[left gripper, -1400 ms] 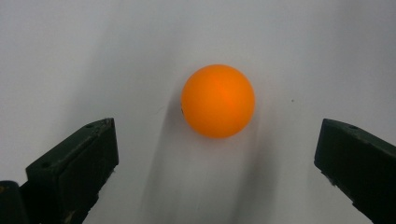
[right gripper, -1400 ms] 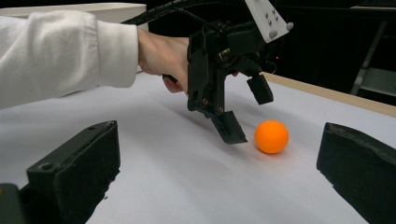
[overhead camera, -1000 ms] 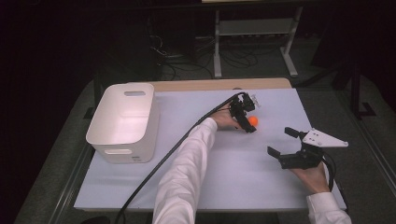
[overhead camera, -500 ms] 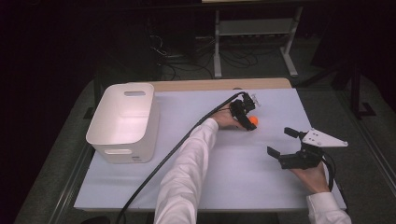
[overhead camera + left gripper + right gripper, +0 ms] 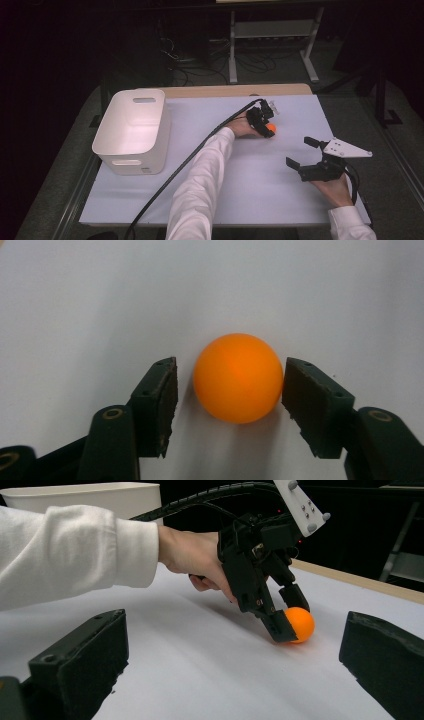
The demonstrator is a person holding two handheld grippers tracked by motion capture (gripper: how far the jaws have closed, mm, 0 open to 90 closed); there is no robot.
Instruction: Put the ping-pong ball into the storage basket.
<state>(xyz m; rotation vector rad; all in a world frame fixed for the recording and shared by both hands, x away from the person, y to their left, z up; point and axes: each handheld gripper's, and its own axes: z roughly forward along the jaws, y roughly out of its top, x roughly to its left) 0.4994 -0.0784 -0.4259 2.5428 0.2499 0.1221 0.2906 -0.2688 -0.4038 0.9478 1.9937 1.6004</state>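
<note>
White table in a dark room, orange ball resting on it between the left gripper jaws, which have just been closing to pinch it, one pad touching, other just short; right gripper waits open, empty, near the bin.

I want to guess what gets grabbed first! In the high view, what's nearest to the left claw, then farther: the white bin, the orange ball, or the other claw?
1. Orange ball: right between the left claw's jaws.
2. Right claw: farther, toward the table's near right.
3. White bin: farthest, at the table's left.
</note>
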